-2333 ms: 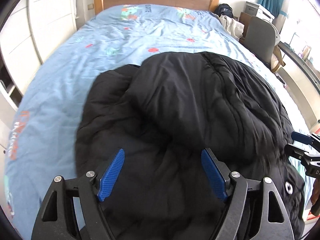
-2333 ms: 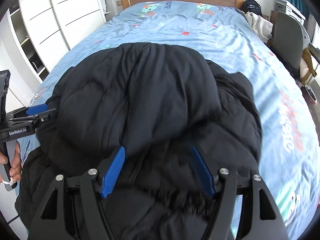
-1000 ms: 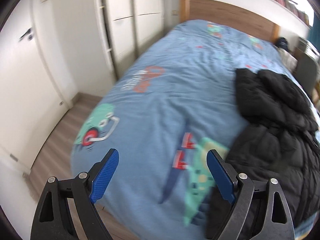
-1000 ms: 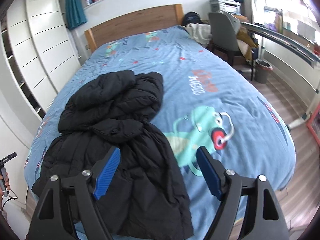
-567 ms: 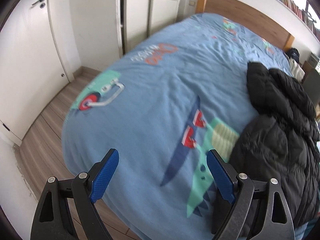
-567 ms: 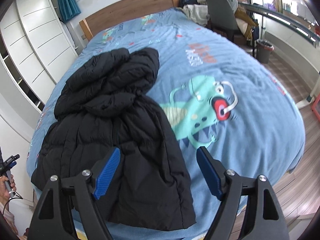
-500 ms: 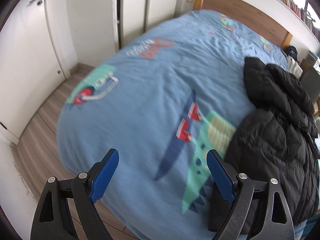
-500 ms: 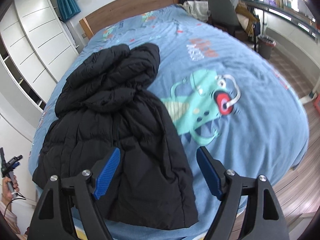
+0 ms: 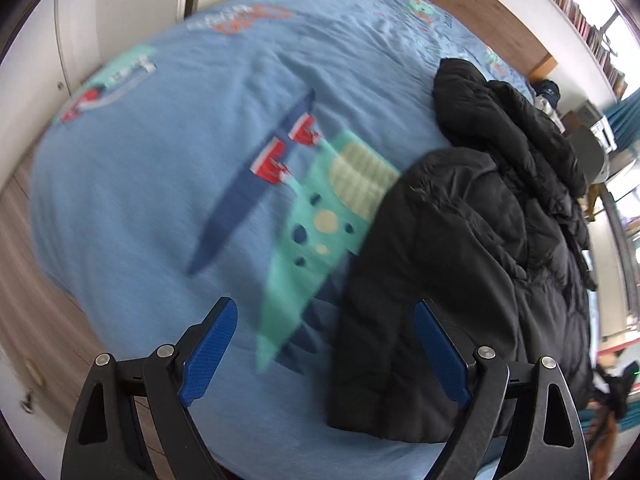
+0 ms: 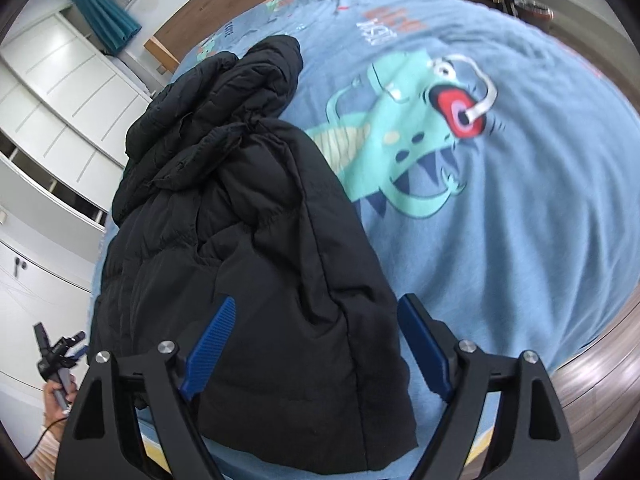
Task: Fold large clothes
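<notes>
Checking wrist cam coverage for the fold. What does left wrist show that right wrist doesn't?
Left wrist only: the open left gripper close up, and the blue streak print on the cover.

Right wrist only: the open right gripper close up, the dinosaur's head with its red headphone, and the left gripper seen small at a distance.

Both: the black puffer jacket lying on the blue bed cover, and the wooden headboard.

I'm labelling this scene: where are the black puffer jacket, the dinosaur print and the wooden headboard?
black puffer jacket [image 10: 256, 240], right wrist view, quilted body panel.
dinosaur print [image 10: 404, 128], right wrist view, green body.
wooden headboard [image 9: 472, 4], left wrist view, upper board.
</notes>
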A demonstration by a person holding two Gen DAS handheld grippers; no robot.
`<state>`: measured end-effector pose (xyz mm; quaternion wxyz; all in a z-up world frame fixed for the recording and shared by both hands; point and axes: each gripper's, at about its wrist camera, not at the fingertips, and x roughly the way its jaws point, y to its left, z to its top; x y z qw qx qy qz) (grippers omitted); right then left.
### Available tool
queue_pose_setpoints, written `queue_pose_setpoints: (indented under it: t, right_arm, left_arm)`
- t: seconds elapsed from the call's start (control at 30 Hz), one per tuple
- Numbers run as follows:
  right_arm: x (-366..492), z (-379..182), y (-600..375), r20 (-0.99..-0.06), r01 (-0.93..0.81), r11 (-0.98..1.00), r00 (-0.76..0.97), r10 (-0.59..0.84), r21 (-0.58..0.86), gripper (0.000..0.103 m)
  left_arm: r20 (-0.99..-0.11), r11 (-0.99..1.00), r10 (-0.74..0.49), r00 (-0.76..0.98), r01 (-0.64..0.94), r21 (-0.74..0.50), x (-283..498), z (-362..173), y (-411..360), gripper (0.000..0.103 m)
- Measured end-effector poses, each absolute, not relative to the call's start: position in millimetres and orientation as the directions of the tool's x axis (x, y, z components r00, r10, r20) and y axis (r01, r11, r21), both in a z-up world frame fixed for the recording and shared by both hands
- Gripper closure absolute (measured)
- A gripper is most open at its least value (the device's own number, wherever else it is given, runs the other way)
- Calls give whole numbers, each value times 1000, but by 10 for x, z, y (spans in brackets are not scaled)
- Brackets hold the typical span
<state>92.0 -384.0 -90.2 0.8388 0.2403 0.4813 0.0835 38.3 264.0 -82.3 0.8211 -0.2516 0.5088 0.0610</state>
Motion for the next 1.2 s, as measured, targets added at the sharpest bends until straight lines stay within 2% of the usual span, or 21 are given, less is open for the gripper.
queue_pose_setpoints:
  t: [0.2, 0.43, 0.63, 0.87, 1.07, 1.2]
  right_arm:
    - [959, -1111, -3860, -756, 101, 831, 486, 438, 546, 19]
    - [1003, -1234, -3848, -730, 105, 784, 456, 509, 612, 18]
    - [1047, -1334, -3785, -710, 109, 750, 433, 555, 653, 16]
    - [1118, -1357, -3613, -707, 69, 742, 373, 601, 667, 14]
    - [1083, -1373, -3595, -644, 44, 676, 354, 678, 736, 14]
    - [1043, -1440, -3749, -663, 86, 684, 357, 658, 724, 14]
  left_arm:
    - [-845, 805, -289, 451, -364, -469, 472, -1083, 2606, 14]
    - [-761, 688, -461, 458, -357, -632, 528, -1335, 2514, 14]
    - [-697, 646, -556, 454, -291, -705, 523, -1339, 2349, 14]
    - [-678, 642, -575, 457, -261, -721, 519, -1306, 2218, 14]
    - [-660, 624, -590, 465, -255, -738, 487, -1299, 2231, 14]
    - [-666, 629, -587, 461, -258, -733, 477, -1290, 2228, 14]
